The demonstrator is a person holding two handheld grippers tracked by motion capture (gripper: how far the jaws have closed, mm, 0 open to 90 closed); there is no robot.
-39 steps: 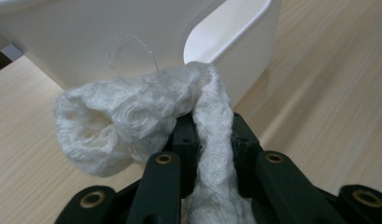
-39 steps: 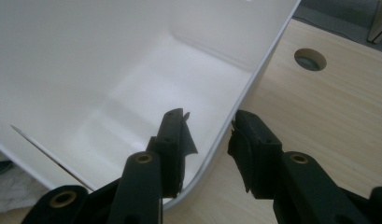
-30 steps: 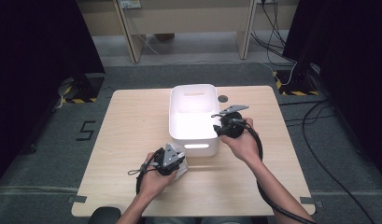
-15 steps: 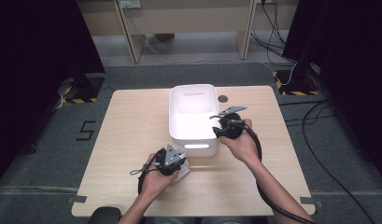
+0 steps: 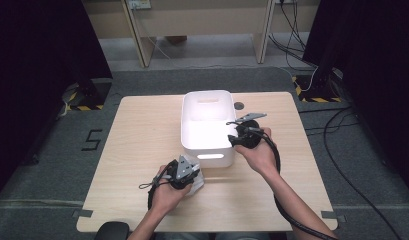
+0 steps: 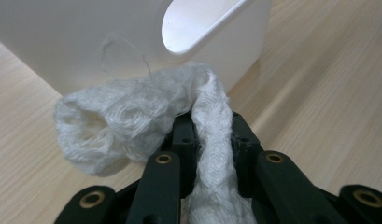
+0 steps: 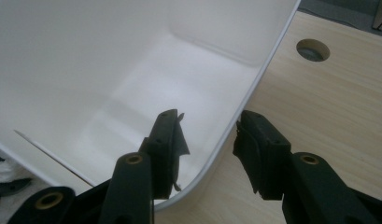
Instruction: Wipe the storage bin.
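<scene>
Left gripper [image 6: 205, 140] clamped on white cloth [image 6: 132, 116], low beside bin [image 5: 208, 127]. Right gripper [image 7: 209, 140] straddling bin rim, jaws just been opening, seemingly off the wall. Lift cloth clear over rim before dropping inside.

You've got a white knitted cloth [image 6: 132, 116], open-weave and crumpled, bunched into a loose wad with a narrow strip [image 6: 212, 140] running back toward 6 o'clock in the left gripper view; a stray thread curls up off the top. It sits on the wood at about 7 o'clock from the bin, just beside its near wall, seen in the high view as a small white lump [image 5: 196, 186]. The white plastic bin [image 5: 192, 145] stands upright mid-table, rectangular, rounded corners, inside empty and glossy [image 7: 132, 93]. An oval handle cutout [image 6: 198, 23] is in the near wall, facing the cloth.
</scene>
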